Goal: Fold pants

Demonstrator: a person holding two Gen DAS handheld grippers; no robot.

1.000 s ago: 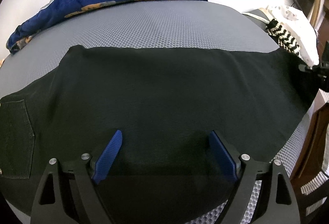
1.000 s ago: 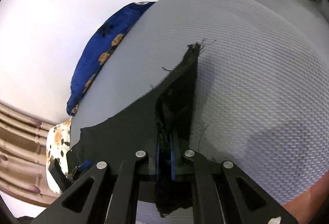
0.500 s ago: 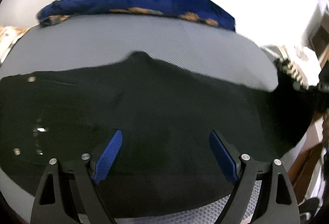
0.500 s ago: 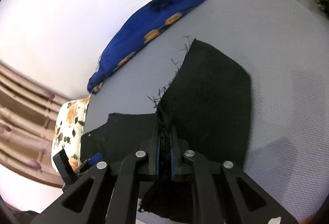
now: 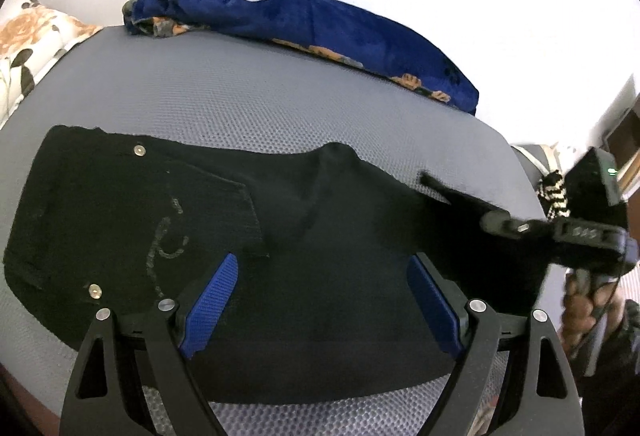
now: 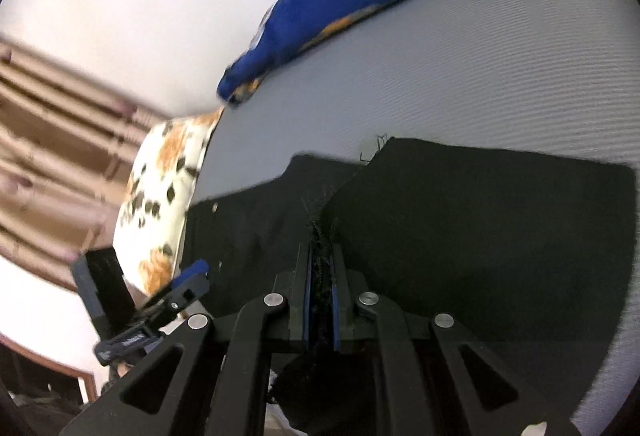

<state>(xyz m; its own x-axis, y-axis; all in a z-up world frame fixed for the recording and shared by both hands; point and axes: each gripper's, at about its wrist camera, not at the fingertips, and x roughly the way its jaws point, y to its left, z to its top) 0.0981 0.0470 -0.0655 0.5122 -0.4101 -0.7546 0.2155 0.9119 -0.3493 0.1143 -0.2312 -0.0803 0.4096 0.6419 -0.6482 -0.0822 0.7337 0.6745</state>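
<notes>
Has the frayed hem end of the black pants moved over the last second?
Yes. Clamped in the right gripper, the frayed hem has been carried across the grey mattress toward the floral pillow, folding over the pants.

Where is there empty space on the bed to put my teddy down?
The bare grey mattress strip between the black pants and the blue blanket along the far edge is free. A thin strip at the near edge is bare too. The middle is crowded: the pants cover it, and the right gripper is clamped on their frayed hem.
</notes>
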